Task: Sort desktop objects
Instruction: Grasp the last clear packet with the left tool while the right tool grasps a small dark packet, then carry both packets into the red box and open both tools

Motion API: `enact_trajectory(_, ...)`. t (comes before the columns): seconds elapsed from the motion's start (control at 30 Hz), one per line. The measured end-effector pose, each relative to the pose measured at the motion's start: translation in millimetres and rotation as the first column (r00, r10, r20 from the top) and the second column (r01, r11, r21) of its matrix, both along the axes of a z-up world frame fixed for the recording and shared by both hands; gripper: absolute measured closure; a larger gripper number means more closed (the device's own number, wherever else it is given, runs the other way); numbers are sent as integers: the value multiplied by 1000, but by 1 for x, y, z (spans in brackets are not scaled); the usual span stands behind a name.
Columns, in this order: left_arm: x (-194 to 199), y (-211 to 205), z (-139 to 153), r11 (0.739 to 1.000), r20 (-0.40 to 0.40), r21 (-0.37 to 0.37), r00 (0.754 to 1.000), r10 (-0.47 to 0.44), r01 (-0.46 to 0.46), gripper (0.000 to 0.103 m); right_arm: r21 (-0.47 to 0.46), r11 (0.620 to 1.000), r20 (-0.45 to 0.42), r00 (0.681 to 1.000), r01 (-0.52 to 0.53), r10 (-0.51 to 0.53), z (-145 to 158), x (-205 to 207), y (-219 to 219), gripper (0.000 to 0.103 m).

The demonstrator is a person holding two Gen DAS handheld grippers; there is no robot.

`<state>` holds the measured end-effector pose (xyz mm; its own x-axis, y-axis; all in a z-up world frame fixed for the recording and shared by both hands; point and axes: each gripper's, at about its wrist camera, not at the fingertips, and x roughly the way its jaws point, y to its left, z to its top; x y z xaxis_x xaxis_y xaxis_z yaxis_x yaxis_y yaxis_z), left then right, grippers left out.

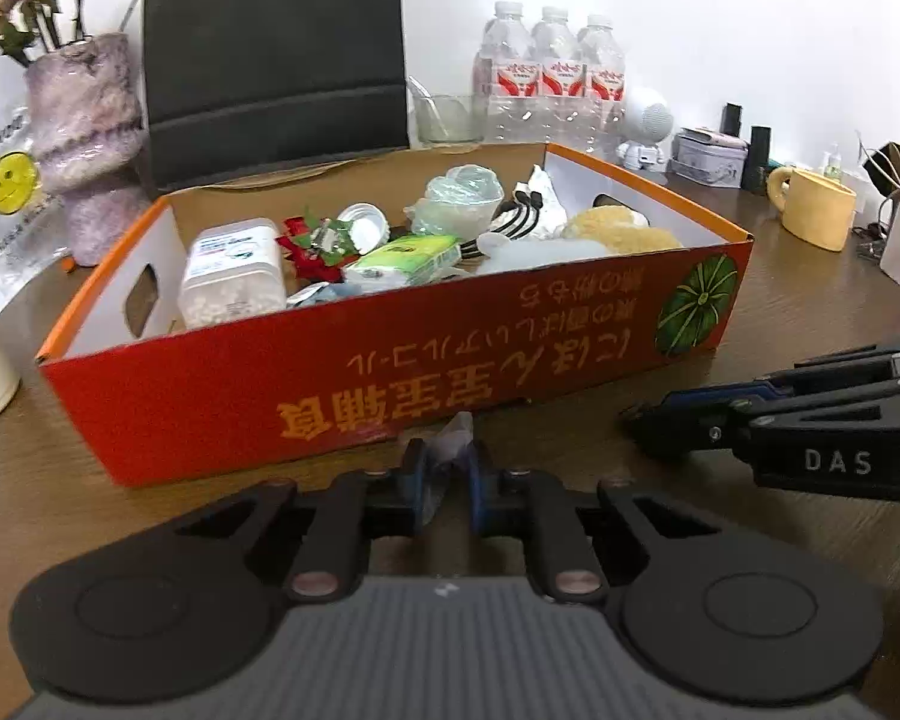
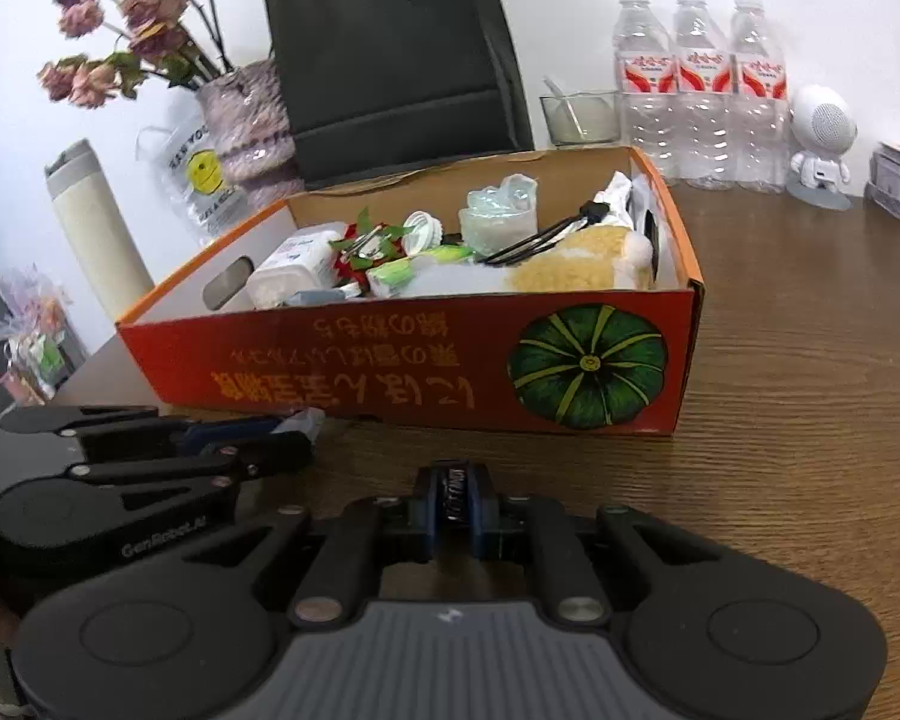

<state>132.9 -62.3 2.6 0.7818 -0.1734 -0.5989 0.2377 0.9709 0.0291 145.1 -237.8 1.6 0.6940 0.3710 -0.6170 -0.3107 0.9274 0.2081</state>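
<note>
Left tool [image 1: 448, 474] pinches a small clear wrapper [image 1: 457, 429] just before the orange box [image 1: 390, 372] at the worktop's [image 2: 810, 390] near edge; right tool [image 2: 455, 495] clamps a small dark object [image 2: 453, 491]. I judge the flimsy wrapper may slip or snag the box wall.

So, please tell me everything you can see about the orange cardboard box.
The orange cardboard box is an open, lidless tray with white inner walls and an oval handle hole in one end. Its front shows upside-down yellow characters and a green pumpkin picture. It rests flat on the wooden table, filled with mixed small items, in front of a black bag.
</note>
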Motion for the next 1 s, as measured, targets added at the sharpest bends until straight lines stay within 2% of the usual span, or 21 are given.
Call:
enact_trajectory(0.23, -47, 14, 19, 995, 38, -84, 998, 58, -55, 93, -84, 996, 46, 998, -34, 38, 0, -8, 15, 95)
enact_trajectory(0.4, -86, 26, 45, 989, 126, -115, 987, 103, -89, 92, -102, 995, 95, 995, 11, -1, 9, -20, 21, 96)
enact_trajectory(0.57, -122, 35, 60, 986, 207, -116, 968, 138, -116, 92, -55, 996, 139, 989, 65, -56, 30, -65, 19, 96)
enact_trajectory(0.77, -163, 42, 70, 973, 255, -181, 948, 189, -145, 92, -57, 992, 232, 967, 117, -101, 58, -127, 24, 95)
enact_trajectory(0.93, -203, 39, 71, 969, 305, -191, 928, 213, -159, 92, -36, 991, 289, 951, 126, -110, 68, -176, 29, 95)
enact_trajectory(1.0, -219, 38, 70, 969, 311, -198, 928, 206, -149, 92, -27, 992, 330, 938, 126, -111, 70, -197, 30, 95)
